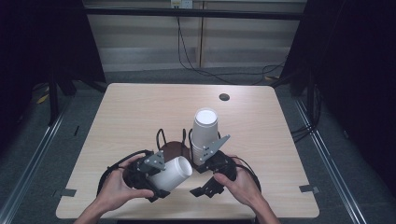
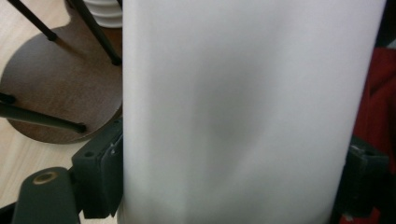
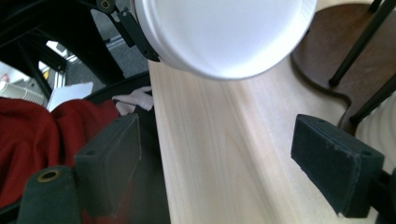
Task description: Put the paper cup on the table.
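A white paper cup (image 1: pixel 172 173) lies tilted on its side above the near middle of the table, and my left gripper (image 1: pixel 162 181) is shut on it. In the left gripper view the cup's wall (image 2: pixel 243 107) spans the gap between both jaws. A stack of white cups (image 1: pixel 204 131) stands upright in a dark brown holder (image 1: pixel 173 148) with black wire loops. My right gripper (image 1: pixel 202 180) sits just right of the held cup, open and empty. In the right gripper view (image 3: pixel 229 172) the cup's round end (image 3: pixel 224 32) hangs above bare wood.
The light wooden table (image 1: pixel 140 112) has a round cable hole (image 1: pixel 224 97) at the back right. The holder's brown base (image 2: pixel 60 88) lies left of the held cup. A red cloth (image 3: pixel 37 130) shows past the table's near edge. Black frames flank the table.
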Demonstrator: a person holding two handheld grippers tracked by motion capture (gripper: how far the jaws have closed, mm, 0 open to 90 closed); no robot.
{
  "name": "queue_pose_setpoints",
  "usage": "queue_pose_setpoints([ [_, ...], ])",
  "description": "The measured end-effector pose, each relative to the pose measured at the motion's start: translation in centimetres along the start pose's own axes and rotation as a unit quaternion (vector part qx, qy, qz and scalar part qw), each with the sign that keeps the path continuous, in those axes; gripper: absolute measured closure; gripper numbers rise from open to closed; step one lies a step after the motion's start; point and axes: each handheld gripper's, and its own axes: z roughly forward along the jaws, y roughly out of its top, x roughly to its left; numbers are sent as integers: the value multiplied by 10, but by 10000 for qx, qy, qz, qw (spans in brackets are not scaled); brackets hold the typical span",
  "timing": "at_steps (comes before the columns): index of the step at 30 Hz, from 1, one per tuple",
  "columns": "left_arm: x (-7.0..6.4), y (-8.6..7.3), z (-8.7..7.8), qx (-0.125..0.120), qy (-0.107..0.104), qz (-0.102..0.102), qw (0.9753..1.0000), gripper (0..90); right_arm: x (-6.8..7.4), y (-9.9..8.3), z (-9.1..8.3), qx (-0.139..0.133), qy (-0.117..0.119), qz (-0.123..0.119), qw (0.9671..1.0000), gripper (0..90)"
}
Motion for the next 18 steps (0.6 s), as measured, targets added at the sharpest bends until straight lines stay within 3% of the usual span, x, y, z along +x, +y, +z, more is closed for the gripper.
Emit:
queue_pose_setpoints([
  [11, -12, 5, 10, 373, -135, 263, 9989, 153, -4, -1, 6, 324, 327, 117, 9989, 198],
  [15, -16, 8, 19, 563, -219, 328, 9976, 152, -3, 0, 7, 483, 172, 278, 9983, 158],
  [18, -17, 8, 21, 624, -226, 344, 9972, 152, 0, 1, 8, 614, 204, 186, 9977, 148],
])
